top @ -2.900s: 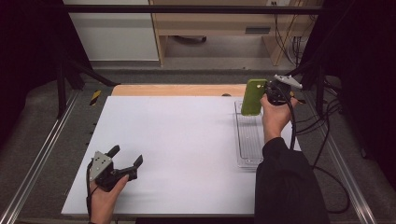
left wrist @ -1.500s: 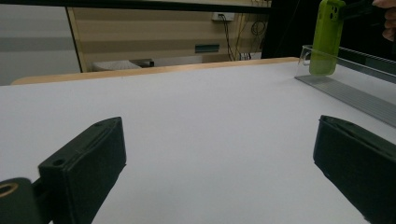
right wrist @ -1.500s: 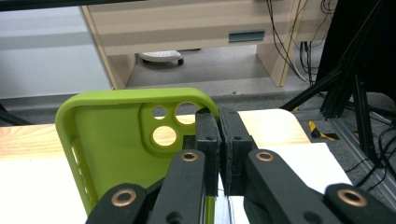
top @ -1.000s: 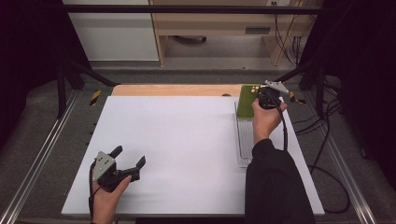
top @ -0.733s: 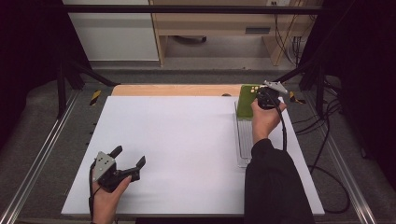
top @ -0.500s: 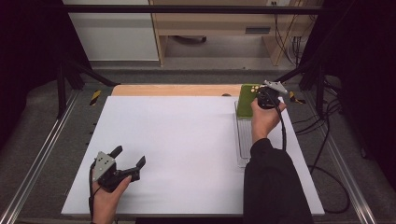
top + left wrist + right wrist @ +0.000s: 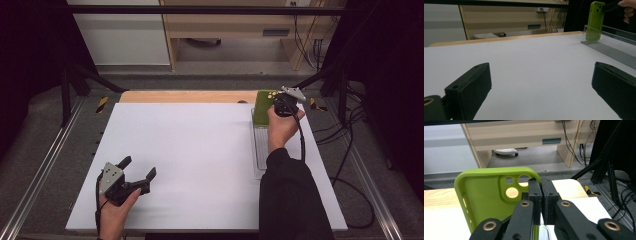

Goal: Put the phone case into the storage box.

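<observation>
A lime-green phone case stands upright at the far end of a clear plastic tray on the right of the white table. My right gripper is shut on the case's edge by the camera cutout; in the right gripper view the pads pinch the case at its right rim. My left gripper rests near the table's front left, open, nothing between its jaws. In the left gripper view the case and tray show far right.
A wooden strip runs along the table's far edge. Metal rails flank the table, with cables on the floor to the right. A cabinet and desk stand beyond the table.
Since the earliest frame, my right hand has carried the case a little left and down to the tray's far end. Nothing has moved in the last second; the left gripper stays put.
</observation>
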A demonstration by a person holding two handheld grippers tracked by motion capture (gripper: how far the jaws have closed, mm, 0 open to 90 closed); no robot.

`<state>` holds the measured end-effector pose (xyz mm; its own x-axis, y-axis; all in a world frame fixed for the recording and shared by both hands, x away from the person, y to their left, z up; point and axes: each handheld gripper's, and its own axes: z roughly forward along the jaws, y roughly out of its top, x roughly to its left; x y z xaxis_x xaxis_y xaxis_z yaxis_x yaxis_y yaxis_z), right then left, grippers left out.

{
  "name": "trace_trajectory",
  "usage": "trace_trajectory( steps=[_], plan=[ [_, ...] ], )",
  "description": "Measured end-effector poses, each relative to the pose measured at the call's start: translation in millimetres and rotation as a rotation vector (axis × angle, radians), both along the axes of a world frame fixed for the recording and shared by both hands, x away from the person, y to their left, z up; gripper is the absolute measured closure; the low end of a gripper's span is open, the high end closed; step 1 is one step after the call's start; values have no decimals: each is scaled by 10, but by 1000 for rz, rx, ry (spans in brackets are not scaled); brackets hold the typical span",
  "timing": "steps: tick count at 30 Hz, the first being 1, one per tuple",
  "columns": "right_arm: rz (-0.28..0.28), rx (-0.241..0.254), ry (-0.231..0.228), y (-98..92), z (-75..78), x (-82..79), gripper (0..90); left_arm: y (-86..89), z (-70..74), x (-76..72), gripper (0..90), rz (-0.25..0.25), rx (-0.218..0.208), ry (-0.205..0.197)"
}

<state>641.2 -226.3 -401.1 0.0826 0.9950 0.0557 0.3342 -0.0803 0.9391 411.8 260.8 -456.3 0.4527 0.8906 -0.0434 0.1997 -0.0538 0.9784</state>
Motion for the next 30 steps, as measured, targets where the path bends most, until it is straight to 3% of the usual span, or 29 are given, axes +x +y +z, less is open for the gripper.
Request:
trace_trajectory(
  steps=[30],
  plan=[
    [-3,-10,7,36,-31,9,875,-20,-1,-2,19,-8,3,0]
  ],
)
